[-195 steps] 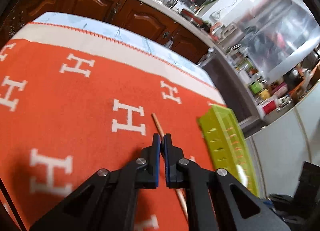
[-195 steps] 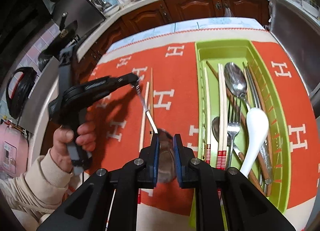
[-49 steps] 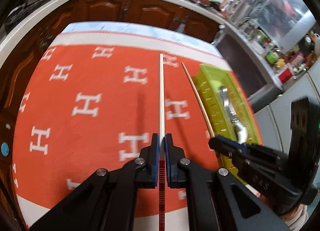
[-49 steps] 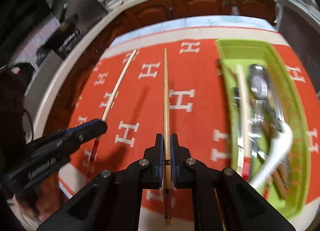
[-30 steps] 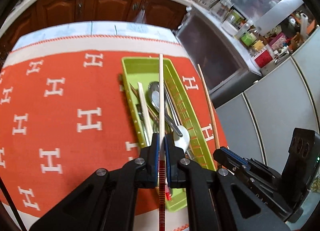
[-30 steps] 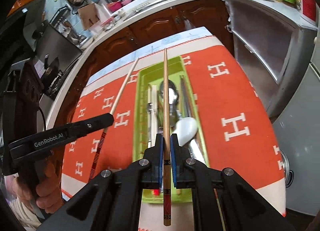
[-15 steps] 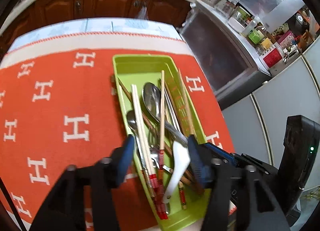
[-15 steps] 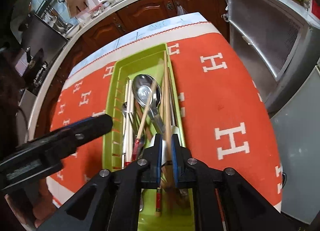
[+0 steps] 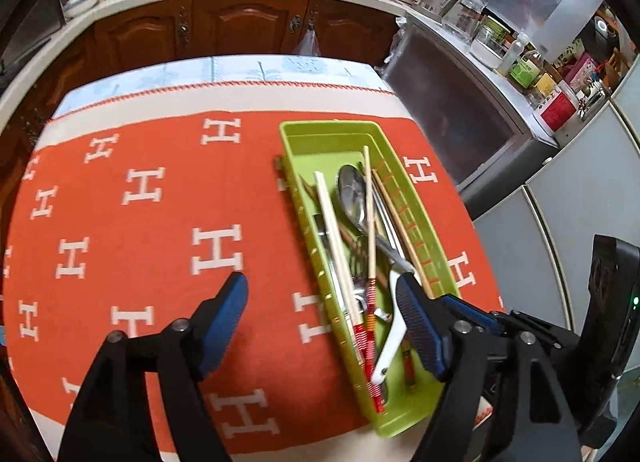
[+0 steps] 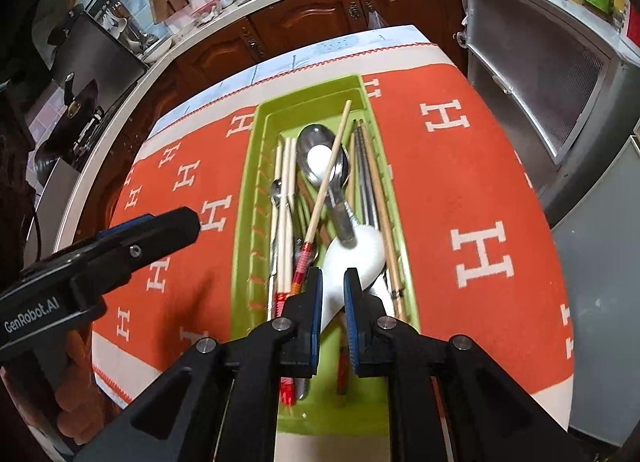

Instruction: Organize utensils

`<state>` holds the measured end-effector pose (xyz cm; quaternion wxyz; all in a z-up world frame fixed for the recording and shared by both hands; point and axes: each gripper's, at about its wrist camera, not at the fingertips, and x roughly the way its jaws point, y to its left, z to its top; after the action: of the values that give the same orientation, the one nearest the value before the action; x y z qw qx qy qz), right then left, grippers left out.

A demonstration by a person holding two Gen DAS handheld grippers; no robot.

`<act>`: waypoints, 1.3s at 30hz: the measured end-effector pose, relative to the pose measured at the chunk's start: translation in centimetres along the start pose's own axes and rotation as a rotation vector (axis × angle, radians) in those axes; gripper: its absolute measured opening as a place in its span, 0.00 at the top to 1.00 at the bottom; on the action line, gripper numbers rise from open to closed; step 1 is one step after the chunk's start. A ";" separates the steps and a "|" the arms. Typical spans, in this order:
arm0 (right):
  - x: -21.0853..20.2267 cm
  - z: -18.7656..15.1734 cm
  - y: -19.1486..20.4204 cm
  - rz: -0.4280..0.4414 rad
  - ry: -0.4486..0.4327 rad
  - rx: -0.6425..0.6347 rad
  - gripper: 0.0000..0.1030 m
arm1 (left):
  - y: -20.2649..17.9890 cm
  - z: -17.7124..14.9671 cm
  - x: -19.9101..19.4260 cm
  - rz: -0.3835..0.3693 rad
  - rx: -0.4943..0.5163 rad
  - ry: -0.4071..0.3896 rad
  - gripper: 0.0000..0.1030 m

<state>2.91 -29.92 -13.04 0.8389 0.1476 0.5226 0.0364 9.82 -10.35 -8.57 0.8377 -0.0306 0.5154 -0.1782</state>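
The left gripper (image 9: 320, 298) has just been opening, empty. Beyond its fingers, the red-banded wooden chopstick (image 10: 326, 178) lies crosswise in the green plastic utensil tray (image 10: 244, 230). The right gripper (image 10: 330, 290), slightly parted, straddles the white ceramic spoon (image 10: 356, 250); withdrawing might snag it.

Both wrist cameras look steeply down, close over the tray (image 9: 294, 134) (image 10: 260, 114): the left from its left, the right directly above.

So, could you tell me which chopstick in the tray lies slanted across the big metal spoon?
The red-banded chopstick: it crosses the metal spoon bowl diagonally, while the pale pair lies straight along the tray.
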 end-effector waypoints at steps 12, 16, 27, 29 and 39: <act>-2.5 -2.7 1.9 -0.028 -0.020 0.013 0.69 | 2.9 -3.1 -3.2 0.116 0.037 -0.002 0.02; -4.3 -3.3 3.7 -0.032 -0.043 -0.006 0.65 | 4.2 -4.3 -5.1 0.171 0.018 -0.026 0.02; -13.3 -2.7 11.2 0.037 -0.225 -0.061 0.39 | 6.0 -4.4 -14.5 0.342 -0.015 -0.199 0.01; -14.8 -2.8 12.8 0.022 -0.262 -0.095 0.38 | 6.1 -4.7 -15.8 0.331 -0.023 -0.225 0.01; -18.1 -4.7 16.1 -0.018 -0.328 -0.137 0.32 | 6.3 -6.3 -17.5 0.309 -0.083 -0.269 0.01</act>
<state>-7.94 -17.48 5.28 0.9213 0.0894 0.3764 0.0399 -1.08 2.09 1.91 0.9143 -0.0090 0.4045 -0.0207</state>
